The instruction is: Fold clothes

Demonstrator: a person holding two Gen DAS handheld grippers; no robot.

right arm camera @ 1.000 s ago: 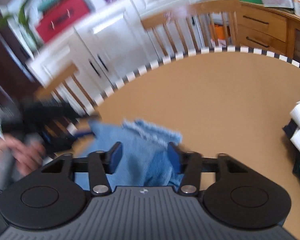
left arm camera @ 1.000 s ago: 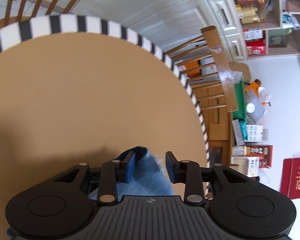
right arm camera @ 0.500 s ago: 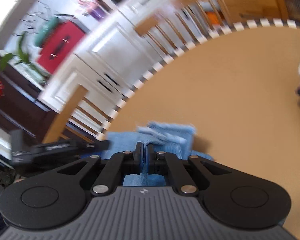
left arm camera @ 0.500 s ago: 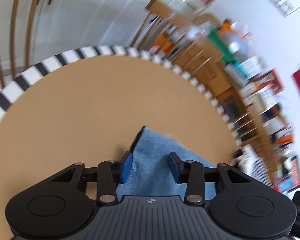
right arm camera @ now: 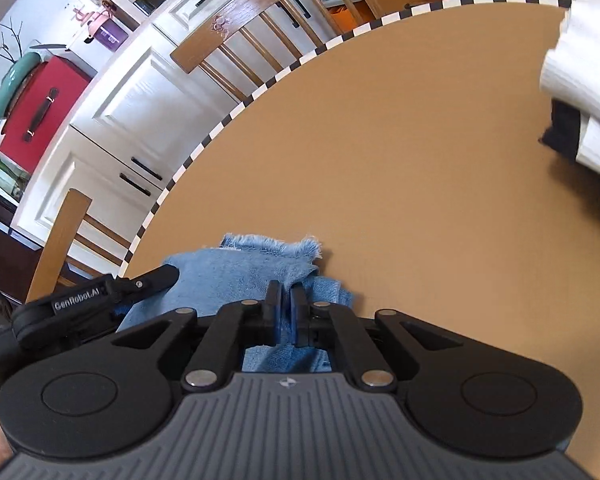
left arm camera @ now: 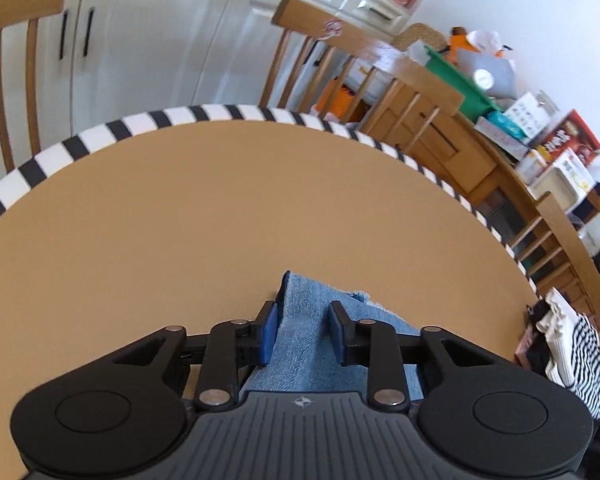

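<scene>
The left hand-held gripper (left arm camera: pixel 302 330) straddles a fold of the blue towel (left arm camera: pixel 300 344) on the tan desk (left arm camera: pixel 220 208), its 2 jaws apart; whether they pinch it I cannot tell. The right hand-held gripper (right arm camera: pixel 286 314) is clenched on the towel's edge.

The right tongs (right arm camera: pixel 286 314) hide the blue cloth's (right arm camera: pixel 236 276) near part, and the picture's right edge cuts off the white garment (right arm camera: pixel 584 80) on the worktop (right arm camera: pixel 380 140).
</scene>
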